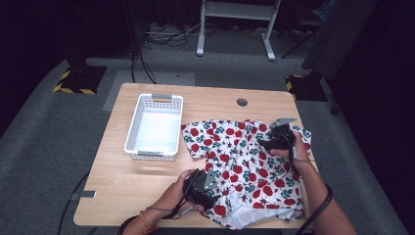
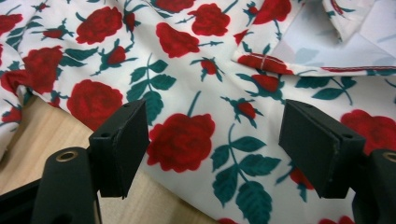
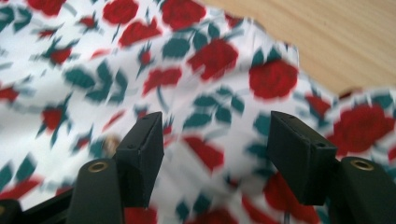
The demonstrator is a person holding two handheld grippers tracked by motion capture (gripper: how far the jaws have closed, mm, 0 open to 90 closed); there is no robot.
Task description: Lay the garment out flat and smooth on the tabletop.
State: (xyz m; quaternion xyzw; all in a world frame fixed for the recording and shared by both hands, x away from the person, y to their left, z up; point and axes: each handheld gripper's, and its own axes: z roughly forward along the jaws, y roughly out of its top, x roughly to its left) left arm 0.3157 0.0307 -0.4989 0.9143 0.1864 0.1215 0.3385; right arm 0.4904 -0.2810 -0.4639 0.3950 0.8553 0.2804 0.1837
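A white garment printed with red roses and green leaves (image 1: 244, 161) lies crumpled over the right half of the wooden table (image 1: 122, 191). My left gripper (image 1: 208, 192) hovers at its near left edge, jaws wide apart, with the fabric (image 2: 187, 93) spread beyond them and nothing held. My right gripper (image 1: 274, 142) is over the garment's far right part, also open, its jaws above the blurred rose cloth (image 3: 210, 93). In the left gripper view a folded hem (image 2: 299, 60) shows the pale inside of the garment.
A white plastic basket (image 1: 133, 128) stands empty on the left half of the table. A round cable hole (image 1: 242, 102) sits near the far edge. Bare wood lies in front of the basket. Grey carpet, cables and a desk frame (image 1: 235, 24) are beyond the table.
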